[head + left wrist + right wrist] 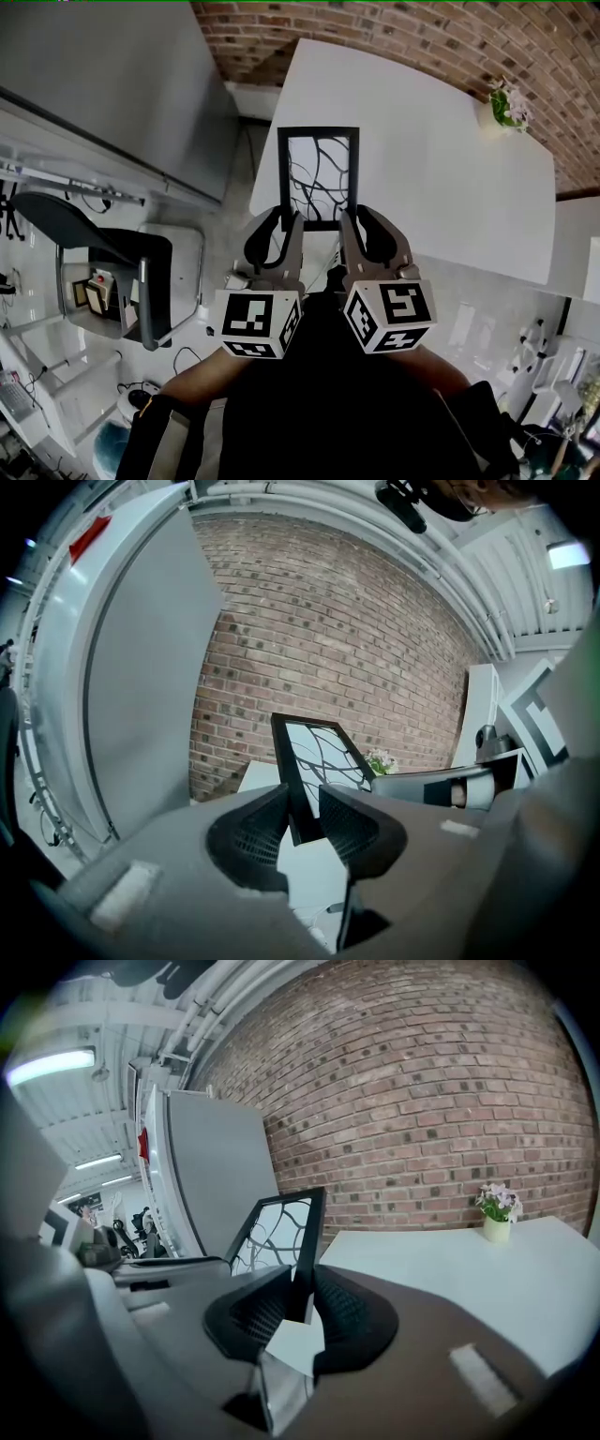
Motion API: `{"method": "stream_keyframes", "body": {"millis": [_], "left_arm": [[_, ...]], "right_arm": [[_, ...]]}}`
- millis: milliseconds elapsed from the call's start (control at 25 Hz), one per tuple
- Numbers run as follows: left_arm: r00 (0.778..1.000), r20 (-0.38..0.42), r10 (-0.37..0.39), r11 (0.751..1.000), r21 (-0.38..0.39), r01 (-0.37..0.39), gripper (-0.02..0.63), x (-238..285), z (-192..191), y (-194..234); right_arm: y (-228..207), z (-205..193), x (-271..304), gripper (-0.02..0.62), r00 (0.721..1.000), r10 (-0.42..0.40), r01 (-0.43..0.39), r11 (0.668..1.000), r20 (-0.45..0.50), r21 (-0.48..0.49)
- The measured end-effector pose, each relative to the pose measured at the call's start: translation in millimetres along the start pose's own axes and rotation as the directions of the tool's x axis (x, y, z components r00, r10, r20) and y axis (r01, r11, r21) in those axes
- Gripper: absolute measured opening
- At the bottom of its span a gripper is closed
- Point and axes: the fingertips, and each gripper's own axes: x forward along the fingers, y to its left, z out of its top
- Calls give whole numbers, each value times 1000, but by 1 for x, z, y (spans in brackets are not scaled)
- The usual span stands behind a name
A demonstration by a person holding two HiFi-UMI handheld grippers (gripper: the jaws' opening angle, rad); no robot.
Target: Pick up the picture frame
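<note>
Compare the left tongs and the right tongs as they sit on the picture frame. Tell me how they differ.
The left tongs close on the left side bar of the picture frame, near its bottom corner; the right tongs close on the right side bar. The left tongs' marker cube carries a different pattern from the right tongs' marker cube. Both pinch the frame between dark ribbed pads.

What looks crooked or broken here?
Nothing is broken or spilled. The only unusual thing is the picture frame: it is not lying on the table but held by its two bottom corners, one in the left gripper, one in the right gripper. The little flower pot stands upright.
</note>
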Motion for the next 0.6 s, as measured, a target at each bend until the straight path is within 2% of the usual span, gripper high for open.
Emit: {"method": "stream_keyframes", "body": {"millis": [600], "left_arm": [[999, 2, -37, 999, -4, 37, 93, 4, 1, 0]], "right_arm": [[-3, -1, 0, 72, 999, -45, 45, 999, 5, 6]]}}
